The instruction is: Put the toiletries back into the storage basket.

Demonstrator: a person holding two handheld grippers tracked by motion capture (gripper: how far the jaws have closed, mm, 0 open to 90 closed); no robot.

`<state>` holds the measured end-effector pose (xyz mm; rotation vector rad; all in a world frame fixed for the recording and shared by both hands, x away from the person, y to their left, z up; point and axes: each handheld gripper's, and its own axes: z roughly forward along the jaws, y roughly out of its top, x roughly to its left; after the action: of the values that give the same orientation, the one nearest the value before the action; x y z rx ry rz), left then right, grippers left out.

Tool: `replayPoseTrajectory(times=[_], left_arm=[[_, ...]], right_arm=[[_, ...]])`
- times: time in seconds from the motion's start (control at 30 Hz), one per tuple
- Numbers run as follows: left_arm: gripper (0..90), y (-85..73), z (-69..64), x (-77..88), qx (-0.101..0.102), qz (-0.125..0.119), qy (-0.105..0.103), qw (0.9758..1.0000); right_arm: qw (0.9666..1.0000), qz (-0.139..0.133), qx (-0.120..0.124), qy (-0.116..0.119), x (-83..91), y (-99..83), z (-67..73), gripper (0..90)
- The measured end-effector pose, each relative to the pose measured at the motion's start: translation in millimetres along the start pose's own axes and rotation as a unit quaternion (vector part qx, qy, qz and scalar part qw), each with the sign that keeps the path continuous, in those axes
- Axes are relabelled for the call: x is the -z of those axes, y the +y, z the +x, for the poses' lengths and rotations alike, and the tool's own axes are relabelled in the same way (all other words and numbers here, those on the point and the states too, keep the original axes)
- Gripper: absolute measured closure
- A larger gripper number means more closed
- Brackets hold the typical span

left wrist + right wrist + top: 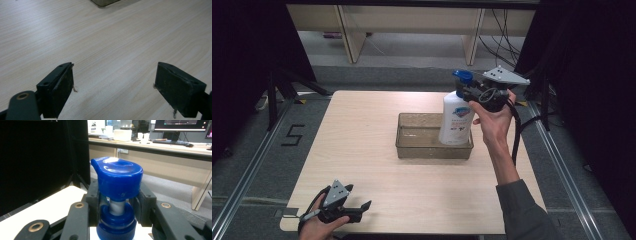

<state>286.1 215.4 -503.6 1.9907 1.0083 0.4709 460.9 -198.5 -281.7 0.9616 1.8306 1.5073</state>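
A white pump bottle (455, 120) with a blue pump head (117, 177) stands upright at the right end of a clear shallow tray (412, 150). Whether its base rests on the tray floor I cannot tell. My right gripper (463, 90) comes in from the right and is shut on the bottle's neck just under the pump head; in the right gripper view the pads (93, 202) press on the neck from both sides of my right gripper (117, 207). My left gripper (364, 210) lies low at the table's front left, open, with bare wood between the jaws of my left gripper (113, 85).
The light wooden table (362, 130) carries the tray right of its middle. Dark curtains hang at both sides, and desk legs and cables stand beyond the far edge. A tray corner (103, 2) shows far ahead of the left jaws.
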Motion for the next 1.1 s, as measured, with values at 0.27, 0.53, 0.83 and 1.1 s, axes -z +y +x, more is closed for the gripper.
replayPoseTrajectory(times=[0.27, 0.53, 0.83, 1.1], left_arm=[[14.8, -0.1, -0.4, -0.1, 0.003, -0.002, -0.001, 1.0], [14.8, 0.0, -0.2, 0.7, 0.001, 0.0, -0.002, 1.0], [14.8, 0.0, -0.2, 0.6, 0.002, 0.0, -0.002, 1.0], [14.8, 0.2, 0.1, 0.8, -0.001, 0.0, -0.002, 1.0]], right_arm=[[1.0, 0.008, -0.005, -0.002, -2.4, -10.6, -4.1, 62.5], [0.9999, 0.009, -0.014, -0.003, -3.3, -19.8, -7.8, 62.5], [0.9996, 0.019, -0.023, -0.005, -5.3, -30.7, -9.8, 62.4], [0.9995, 0.022, -0.02, -0.009, -6.7, -41.2, -12.9, 62.4]])
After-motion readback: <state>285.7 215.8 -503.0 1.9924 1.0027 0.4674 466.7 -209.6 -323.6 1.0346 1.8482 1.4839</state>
